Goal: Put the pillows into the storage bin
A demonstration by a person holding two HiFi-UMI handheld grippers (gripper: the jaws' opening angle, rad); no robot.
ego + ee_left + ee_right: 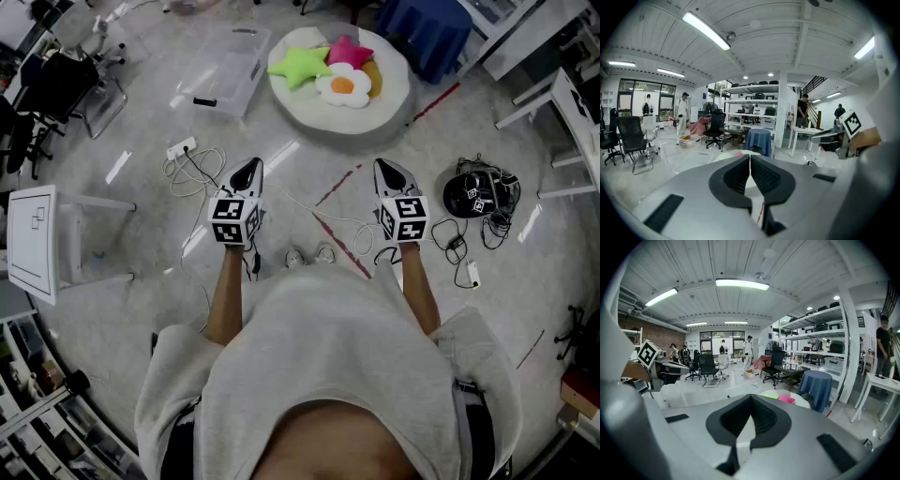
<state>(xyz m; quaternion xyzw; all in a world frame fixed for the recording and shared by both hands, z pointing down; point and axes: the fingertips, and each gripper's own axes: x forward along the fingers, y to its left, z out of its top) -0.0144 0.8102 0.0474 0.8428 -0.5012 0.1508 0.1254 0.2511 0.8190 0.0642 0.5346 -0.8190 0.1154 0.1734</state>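
The left gripper (247, 171) and the right gripper (388, 171) both have their jaws pressed together on nothing. The pillows (343, 86) lie far beyond them on a round white cushion (392, 94). The clear storage bin (225, 73) sits just left of it.

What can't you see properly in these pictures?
- Orange pillow, head view: mostly under the egg pillow and pink star; shape unclear.
- Storage bin, head view: clear and glary; lid on or off, cannot tell.
- Black gear on the floor, head view: too small to identify.
- Green star, right gripper view: only a sliver shows above the right gripper.
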